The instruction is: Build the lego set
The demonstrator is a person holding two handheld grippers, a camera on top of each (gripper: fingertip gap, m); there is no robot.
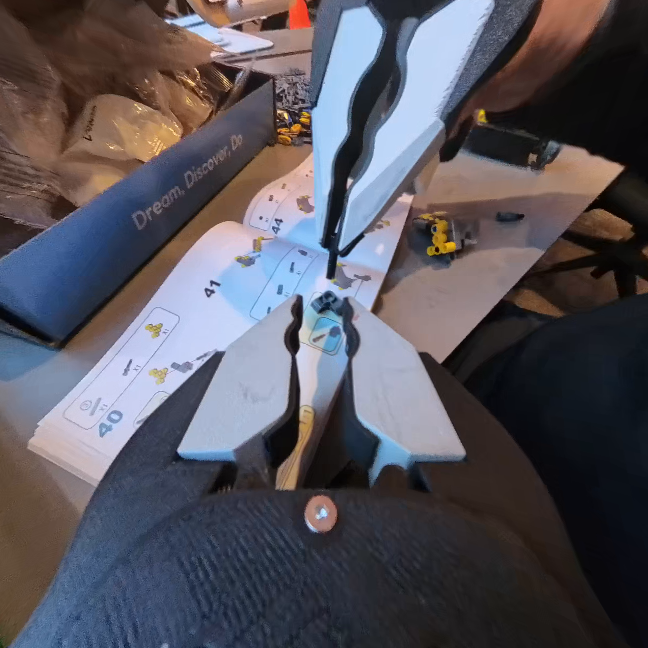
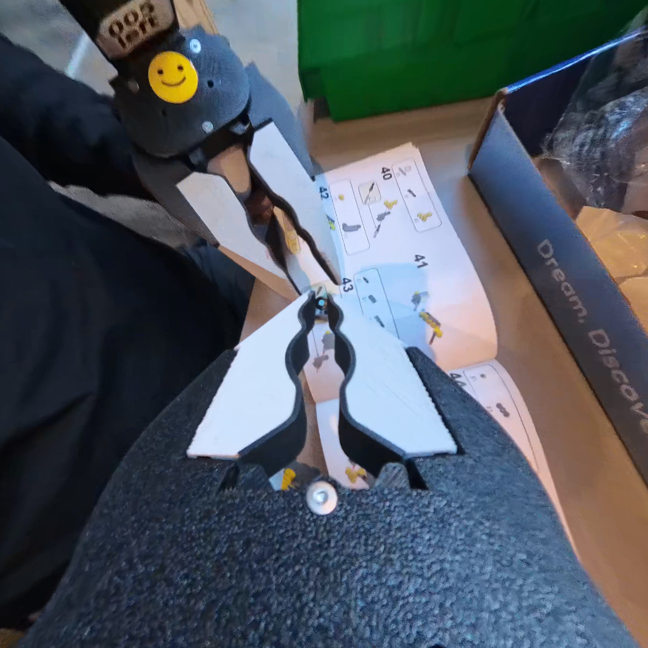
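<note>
Black and stiff, my right gripper (image 1: 331, 245) was clamped on a thin pin (image 1: 331, 268) just above the small, light connector (image 1: 325, 301) nipped between my left gripper's (image 1: 322, 302) tips, over the booklet (image 1: 196, 315).

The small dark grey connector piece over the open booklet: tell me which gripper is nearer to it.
Left. The left gripper has the small dark grey connector piece between its fingertips. The right gripper hangs just beyond it, pinching a thin black pin that points down toward the piece.
</note>
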